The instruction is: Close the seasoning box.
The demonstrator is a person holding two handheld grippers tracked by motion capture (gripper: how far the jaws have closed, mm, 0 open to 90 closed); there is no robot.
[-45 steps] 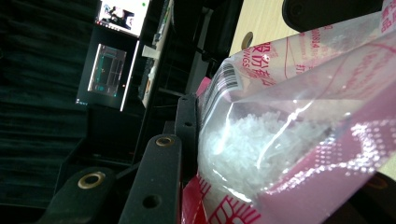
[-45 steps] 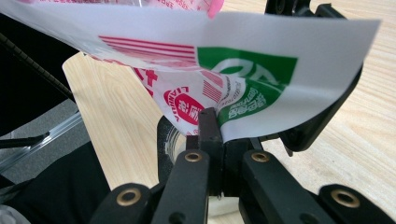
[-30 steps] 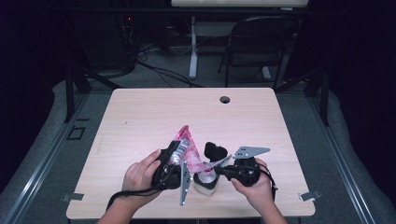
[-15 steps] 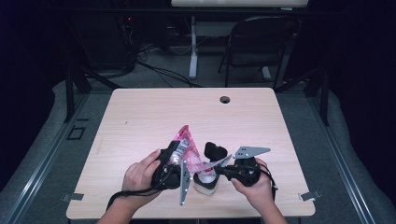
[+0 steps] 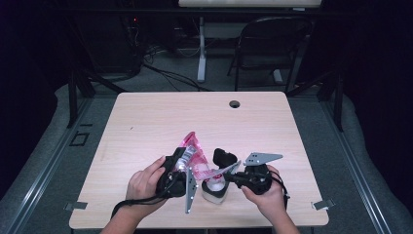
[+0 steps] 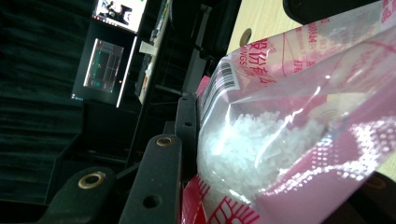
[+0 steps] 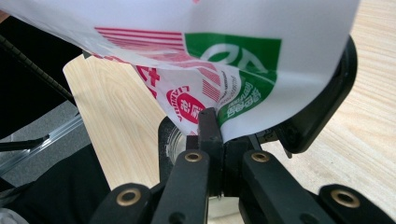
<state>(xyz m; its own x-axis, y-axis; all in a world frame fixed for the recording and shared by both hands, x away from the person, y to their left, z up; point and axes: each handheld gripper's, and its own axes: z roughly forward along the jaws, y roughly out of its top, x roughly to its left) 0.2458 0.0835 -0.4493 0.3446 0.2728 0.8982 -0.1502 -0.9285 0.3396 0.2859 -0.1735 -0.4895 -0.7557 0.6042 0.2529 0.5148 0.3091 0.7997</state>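
Bag: a pink and clear plastic bag [image 5: 194, 156] is sitting low in the centre of the high view, its long axis slanting from an upper tip down toward lower right, over a white jar [image 5: 214, 189] on the tabletop [image 5: 146, 117].
Bag contents: white granules [image 6: 243, 140] are showing through the clear film in the left gripper view.
Left hand-held gripper [image 5: 181, 165]: it is pinching the bag's left edge, jaws pressed on the film beside a barcode [image 6: 223, 79].
Right hand-held gripper [image 5: 229, 174]: its jaws are pressed together on the bag's lower right corner; a green and red print [image 7: 233, 79] is filling the upper half of the right gripper view.
Black object [image 5: 224, 157]: it is lying just right of the bag.
Jar detail: its glass rim [image 7: 173, 140] is appearing under the bag in the right gripper view.
Hands: the left hand [image 5: 143, 183] and right hand [image 5: 265, 197] are coming in from the bottom edge.
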